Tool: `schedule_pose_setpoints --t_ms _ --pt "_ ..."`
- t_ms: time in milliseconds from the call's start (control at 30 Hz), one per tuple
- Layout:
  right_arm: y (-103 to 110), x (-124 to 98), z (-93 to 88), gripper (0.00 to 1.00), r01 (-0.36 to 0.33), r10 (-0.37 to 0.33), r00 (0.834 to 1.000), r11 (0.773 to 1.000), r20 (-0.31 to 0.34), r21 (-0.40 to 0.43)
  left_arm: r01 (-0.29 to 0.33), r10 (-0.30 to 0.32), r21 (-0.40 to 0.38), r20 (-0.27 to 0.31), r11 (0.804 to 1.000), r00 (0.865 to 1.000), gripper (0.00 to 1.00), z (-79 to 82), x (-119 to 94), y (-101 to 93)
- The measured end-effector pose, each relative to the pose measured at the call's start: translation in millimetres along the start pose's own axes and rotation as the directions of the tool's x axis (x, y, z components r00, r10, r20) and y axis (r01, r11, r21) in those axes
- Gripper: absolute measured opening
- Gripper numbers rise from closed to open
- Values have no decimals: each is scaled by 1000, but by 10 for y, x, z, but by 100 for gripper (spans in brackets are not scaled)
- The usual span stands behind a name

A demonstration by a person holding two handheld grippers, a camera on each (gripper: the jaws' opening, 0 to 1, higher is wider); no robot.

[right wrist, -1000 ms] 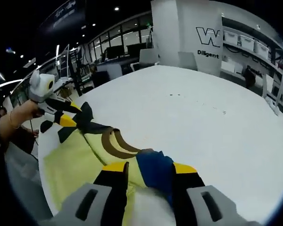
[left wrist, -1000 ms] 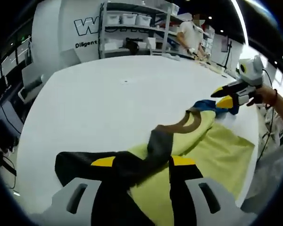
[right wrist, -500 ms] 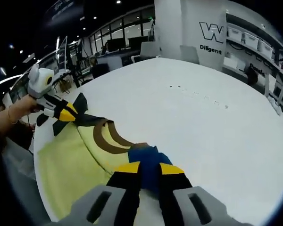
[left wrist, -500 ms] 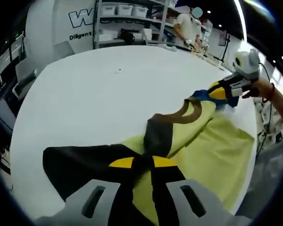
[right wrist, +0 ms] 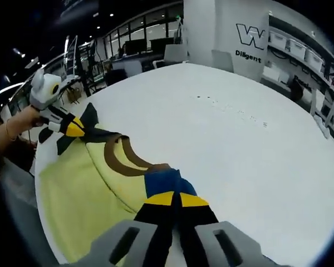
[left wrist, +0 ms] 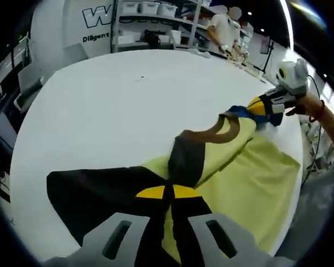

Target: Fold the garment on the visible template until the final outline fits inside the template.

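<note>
The garment, yellow-green with brown bands, a black sleeve and a blue sleeve, lies along one edge of the white desk, its yellow body reaching right to that edge, while the far side of the desk is bare white surface with wide room to move into. In the left gripper view the left gripper has its fingers pressed together on the black sleeve, which spreads flat on the desk. In the right gripper view the right gripper has its fingers pinched on the blue sleeve near the desk's edge. Each gripper also appears in the other's view, held by a hand at the opposite end of the garment. Shelves and a person stand beyond the desk. A second ago both pairs of fingers stood apart around the sleeves; since then they have closed onto the cloth.
</note>
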State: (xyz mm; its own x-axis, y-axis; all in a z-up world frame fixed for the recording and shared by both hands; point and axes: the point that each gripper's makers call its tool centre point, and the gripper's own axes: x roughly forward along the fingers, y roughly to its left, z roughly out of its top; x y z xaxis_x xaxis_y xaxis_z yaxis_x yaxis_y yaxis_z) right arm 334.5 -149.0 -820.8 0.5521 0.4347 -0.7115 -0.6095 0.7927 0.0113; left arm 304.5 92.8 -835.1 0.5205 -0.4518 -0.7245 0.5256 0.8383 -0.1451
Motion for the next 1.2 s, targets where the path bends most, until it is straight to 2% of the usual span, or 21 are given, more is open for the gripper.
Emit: schedule_pose_setpoints --t_ms 100,167,300,467,600,800,900,967,1067,1200 --pt "-19 -58 73 0 22 -21 1000 999 12 -25 -9 9 3 33 1000 999 0 82 -55 17" --pt "-27 -80 105 0 29 -28 999 999 17 -34 -30 29 5 34 1000 999 0 111 -71 46" --pt "-85 -108 236 0 61 -60 998 998 36 -21 -76 74 28 84 997 994 0 306 -130 91" --pt "-125 -135 417 0 76 -74 995 997 73 -16 -96 88 69 110 993 990 0 488 -147 160" --pt "-204 -111 609 0 110 -108 990 994 89 -21 -121 111 69 133 990 985 0 662 -156 307" --pt "-252 -68 813 0 113 -111 988 993 107 -13 -127 117 64 135 990 984 0 815 -135 477" --pt "-319 -32 897 0 124 -124 987 992 98 9 -161 151 95 98 982 984 0 831 -91 577" --pt "-359 -5 925 0 135 -135 987 991 91 5 -163 153 103 104 981 983 0 895 -52 604" --pt "-492 119 1028 0 144 -143 986 990 82 -7 -162 152 102 102 981 983 0 969 14 648" --pt "-568 227 1056 0 155 -153 985 988 75 -15 -182 174 105 84 978 981 0 1024 121 757"
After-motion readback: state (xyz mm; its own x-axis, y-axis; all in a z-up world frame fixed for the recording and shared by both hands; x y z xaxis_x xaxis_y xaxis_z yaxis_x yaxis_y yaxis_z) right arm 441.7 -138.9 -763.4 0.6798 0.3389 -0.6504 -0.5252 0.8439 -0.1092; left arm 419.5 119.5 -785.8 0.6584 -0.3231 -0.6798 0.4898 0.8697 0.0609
